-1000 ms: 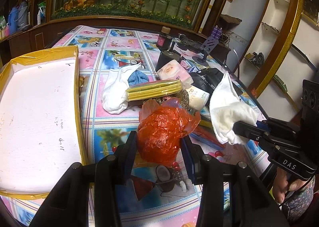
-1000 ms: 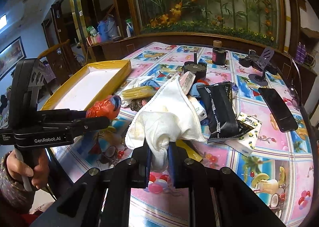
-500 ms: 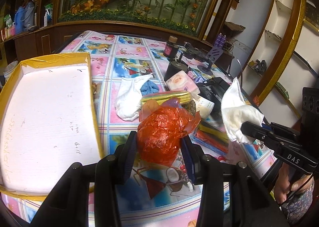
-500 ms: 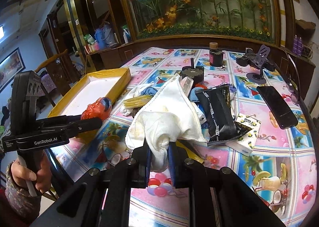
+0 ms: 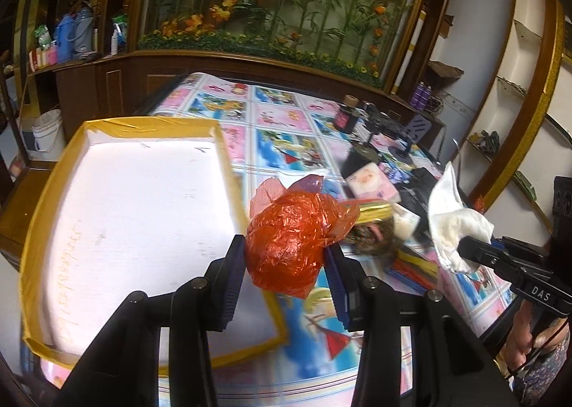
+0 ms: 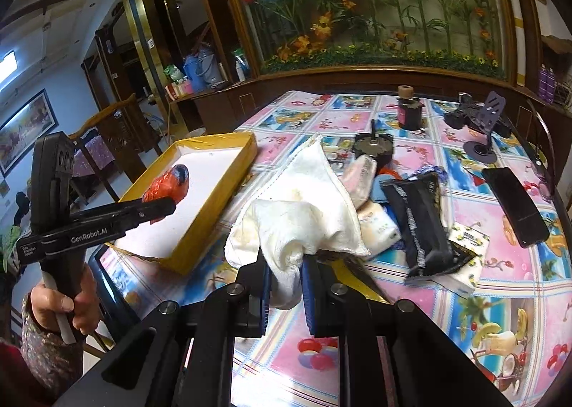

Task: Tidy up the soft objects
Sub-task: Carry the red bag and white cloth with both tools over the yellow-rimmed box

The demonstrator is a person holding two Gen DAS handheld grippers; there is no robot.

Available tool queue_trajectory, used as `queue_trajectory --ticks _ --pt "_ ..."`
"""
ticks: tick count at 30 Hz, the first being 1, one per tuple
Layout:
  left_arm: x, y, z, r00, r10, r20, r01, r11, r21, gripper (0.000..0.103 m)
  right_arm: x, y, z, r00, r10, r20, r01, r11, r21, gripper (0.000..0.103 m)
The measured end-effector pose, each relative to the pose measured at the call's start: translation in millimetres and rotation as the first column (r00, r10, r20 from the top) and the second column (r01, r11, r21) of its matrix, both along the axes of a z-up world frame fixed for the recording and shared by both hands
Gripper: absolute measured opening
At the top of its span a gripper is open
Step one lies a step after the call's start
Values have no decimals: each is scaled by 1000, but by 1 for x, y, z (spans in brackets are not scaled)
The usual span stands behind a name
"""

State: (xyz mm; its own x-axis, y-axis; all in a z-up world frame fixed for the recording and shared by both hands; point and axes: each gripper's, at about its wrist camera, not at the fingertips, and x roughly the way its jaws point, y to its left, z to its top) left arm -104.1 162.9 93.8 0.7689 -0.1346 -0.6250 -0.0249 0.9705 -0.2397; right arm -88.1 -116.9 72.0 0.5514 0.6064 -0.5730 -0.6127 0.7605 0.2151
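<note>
Orange plastic bag [image 5: 293, 246], pinched in my left gripper [image 5: 286, 264], hangs at the yellow-rimmed tray's [image 5: 46, 192] right edge. From the right wrist, my right gripper [image 6: 286, 285] clamps the white cloth [image 6: 304, 214] above the table [image 6: 500, 282].

Both views show strong fisheye bending; frame corners are black and straight edges curve near the margins. Indoor light is moderate and uneven. In the left wrist view the white floor of the yellow tray [image 5: 118, 214] is overexposed at centre left, and the tablecloth [image 5: 271, 128] beyond looks slightly smeared. In the right wrist view a bright ceiling light [image 6: 7, 62] glares at far left; the lower foreground is dark.
</note>
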Motion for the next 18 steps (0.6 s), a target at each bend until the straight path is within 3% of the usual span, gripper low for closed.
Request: queue_trajectory --ticks 11,18 --pt "16 74 17 991 122 -52 -118 990 75 42 30 90 19 990 119 -74 -121 993 -14 16" --pt "61 122 22 982 157 -104 -146 984 106 42 79 173 26 977 147 -152 -152 988 -20 16"
